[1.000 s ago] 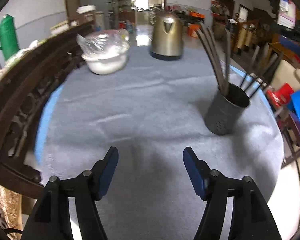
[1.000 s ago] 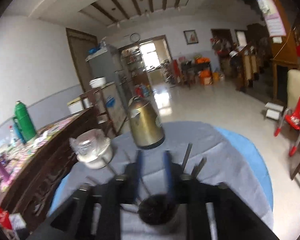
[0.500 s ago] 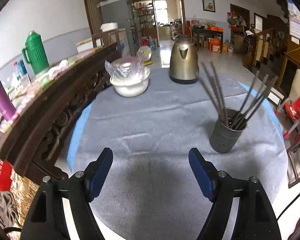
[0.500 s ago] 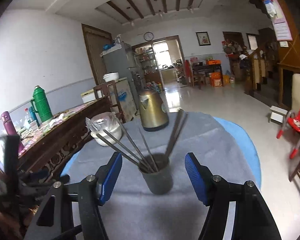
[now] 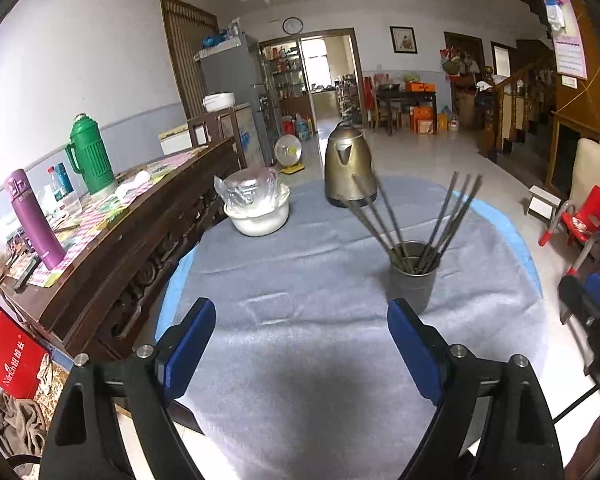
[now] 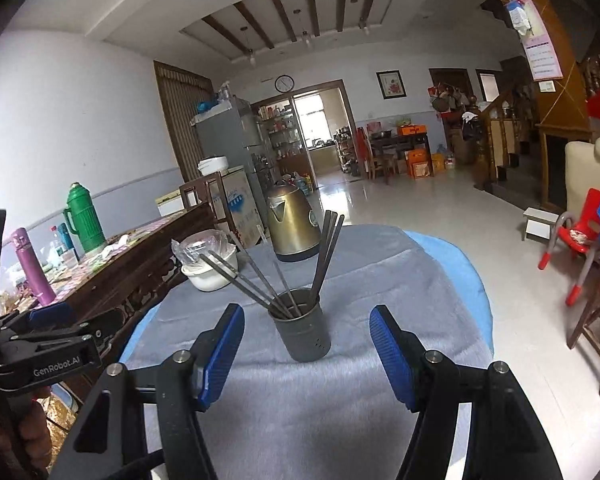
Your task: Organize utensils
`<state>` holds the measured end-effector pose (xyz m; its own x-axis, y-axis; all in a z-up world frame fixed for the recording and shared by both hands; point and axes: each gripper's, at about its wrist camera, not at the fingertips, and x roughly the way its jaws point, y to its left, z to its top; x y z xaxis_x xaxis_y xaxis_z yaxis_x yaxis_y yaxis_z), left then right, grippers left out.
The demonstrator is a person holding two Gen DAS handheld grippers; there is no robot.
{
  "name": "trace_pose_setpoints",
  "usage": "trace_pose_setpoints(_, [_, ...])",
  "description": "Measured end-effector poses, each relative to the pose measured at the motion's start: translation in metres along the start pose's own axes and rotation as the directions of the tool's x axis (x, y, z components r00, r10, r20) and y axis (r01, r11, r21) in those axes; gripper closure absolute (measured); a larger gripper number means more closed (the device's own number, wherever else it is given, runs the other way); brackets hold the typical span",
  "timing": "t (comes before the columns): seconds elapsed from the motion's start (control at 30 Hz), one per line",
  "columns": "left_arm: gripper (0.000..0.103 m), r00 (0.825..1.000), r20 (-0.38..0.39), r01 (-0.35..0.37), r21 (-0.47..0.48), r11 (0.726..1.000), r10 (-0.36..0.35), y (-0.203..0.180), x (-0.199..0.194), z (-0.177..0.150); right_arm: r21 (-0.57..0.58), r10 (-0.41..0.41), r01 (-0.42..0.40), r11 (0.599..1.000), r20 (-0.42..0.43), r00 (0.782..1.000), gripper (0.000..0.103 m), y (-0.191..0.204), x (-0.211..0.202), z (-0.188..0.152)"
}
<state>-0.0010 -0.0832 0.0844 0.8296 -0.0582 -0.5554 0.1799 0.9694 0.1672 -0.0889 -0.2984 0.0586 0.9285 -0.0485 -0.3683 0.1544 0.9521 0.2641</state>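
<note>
**Round surface, one cup of utensils**

I look across a round surface (image 5: 300,360) draped in soft grey felt-like cloth over a blue underlayer, with a tiled room behind. On it I count three things: one dark metal cylindrical holder (image 6: 302,330) with small holes near its base, one brass-coloured kettle (image 5: 350,170) and one white bowl (image 5: 260,220) covered in crinkled clear film. The holder stands toward the right side, fanning out seven or so thin grey utensils (image 6: 260,286). My left hand-held gripper (image 5: 300,344) has its ribbed blue pads widening over bare cloth, nothing between them. My right hand-held gripper (image 6: 306,354) is released, jaws apart and short of the holder
</note>
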Motion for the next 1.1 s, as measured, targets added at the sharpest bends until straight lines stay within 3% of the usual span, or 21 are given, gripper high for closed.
trace_pose_setpoints(0.27, [0.010, 0.997, 0.055, -0.055, 0.031, 0.998, 0.053, -0.007, -0.023, 0.000, 0.012, -0.009, 0.008, 1.000, 0.042, 0.999, 0.033, -0.003, -0.018, -0.002])
trace_pose_setpoints(0.53, [0.006, 0.994, 0.088, -0.066, 0.035, 0.997, 0.063, -0.007, -0.028, 0.006, 0.017, -0.016, 0.015, 1.000, 0.044, 0.999, 0.033, -0.002, -0.019, -0.003])
trace_pose_setpoints(1.1, [0.005, 0.999, 0.044, -0.027, -0.032, 0.999, 0.028, 0.010, -0.017, 0.003, -0.053, -0.015, 0.019, 0.998, 0.066, 0.998, 0.033, 0.022, -0.013, 0.016])
